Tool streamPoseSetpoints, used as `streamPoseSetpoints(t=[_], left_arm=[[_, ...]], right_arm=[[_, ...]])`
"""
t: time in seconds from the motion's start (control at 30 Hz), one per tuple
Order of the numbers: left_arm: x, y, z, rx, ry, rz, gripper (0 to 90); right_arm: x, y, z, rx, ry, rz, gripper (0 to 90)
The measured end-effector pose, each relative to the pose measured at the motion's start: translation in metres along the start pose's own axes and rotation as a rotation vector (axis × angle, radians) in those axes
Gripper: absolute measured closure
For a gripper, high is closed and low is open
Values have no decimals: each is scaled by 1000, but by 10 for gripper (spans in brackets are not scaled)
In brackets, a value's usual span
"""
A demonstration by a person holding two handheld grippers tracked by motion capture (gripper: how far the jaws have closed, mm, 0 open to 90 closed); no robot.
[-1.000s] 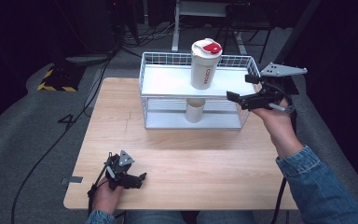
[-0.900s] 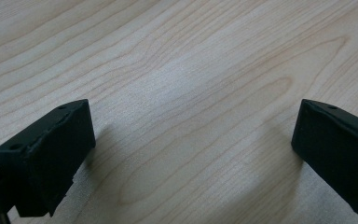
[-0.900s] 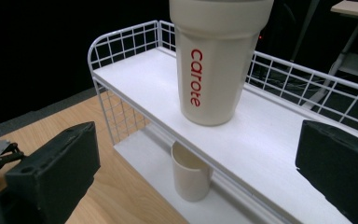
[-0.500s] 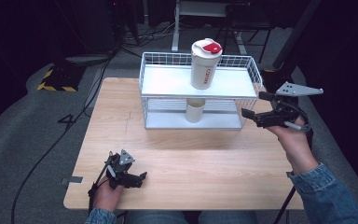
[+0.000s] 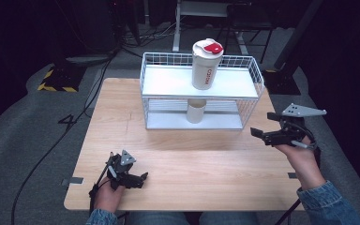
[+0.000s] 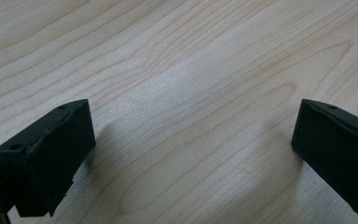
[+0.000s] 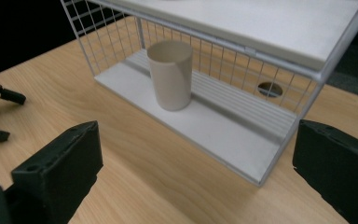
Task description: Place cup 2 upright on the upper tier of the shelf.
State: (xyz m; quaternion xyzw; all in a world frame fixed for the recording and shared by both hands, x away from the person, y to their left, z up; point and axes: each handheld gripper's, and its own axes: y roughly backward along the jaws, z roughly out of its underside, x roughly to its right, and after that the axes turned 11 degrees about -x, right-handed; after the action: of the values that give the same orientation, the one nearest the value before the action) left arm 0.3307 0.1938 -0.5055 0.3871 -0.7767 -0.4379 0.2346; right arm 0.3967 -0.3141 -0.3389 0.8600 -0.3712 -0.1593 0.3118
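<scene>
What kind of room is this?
Probably a lab or recording studio: a wooden table stands on grey carpet among floor cables, with hazard-striped tape behind and dark surroundings.

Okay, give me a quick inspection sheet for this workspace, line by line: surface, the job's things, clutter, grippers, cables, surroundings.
Surface: wooden table, bare in front of the rack.
Job's things: white wire rack at the table's far side; shaker bottle with a red-capped lid upright on its top shelf; beige cup upright on its bottom shelf.
Clutter: nothing seen.
Grippers: left gripper low at the near left of the table, jaws apart, holding nothing; right gripper beside the rack's right end, jaws apart, holding nothing.
Cables: black cable across the floor at left.
Surroundings: grey carpet, dark background, yellow-black striped block.
</scene>
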Motion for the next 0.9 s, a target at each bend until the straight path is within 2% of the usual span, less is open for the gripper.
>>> streamPoseSetpoints(t=[0.07, 0.3, 0.43, 0.5, 0.8, 0.9], left_arm=[[0, 0, 0, 0, 0, 0, 0], [0, 0, 0, 0, 0, 0, 0], [0, 0, 0, 0, 0, 0, 0], [0, 0, 0, 0, -1, 0, 0], [0, 0, 0, 0, 0, 0, 0], [0, 0, 0, 0, 0, 0, 0]], right_arm=[[1, -5, 12, -34, -19, -5, 17], [5, -14, 35, -84, -57, -2, 18], [8, -19, 49, -134, -95, -13, 40], [9, -23, 58, -162, -109, 0, 40], [9, -36, 88, -155, -141, 6, 40], [8, -40, 98, -150, -134, 21, 40]])
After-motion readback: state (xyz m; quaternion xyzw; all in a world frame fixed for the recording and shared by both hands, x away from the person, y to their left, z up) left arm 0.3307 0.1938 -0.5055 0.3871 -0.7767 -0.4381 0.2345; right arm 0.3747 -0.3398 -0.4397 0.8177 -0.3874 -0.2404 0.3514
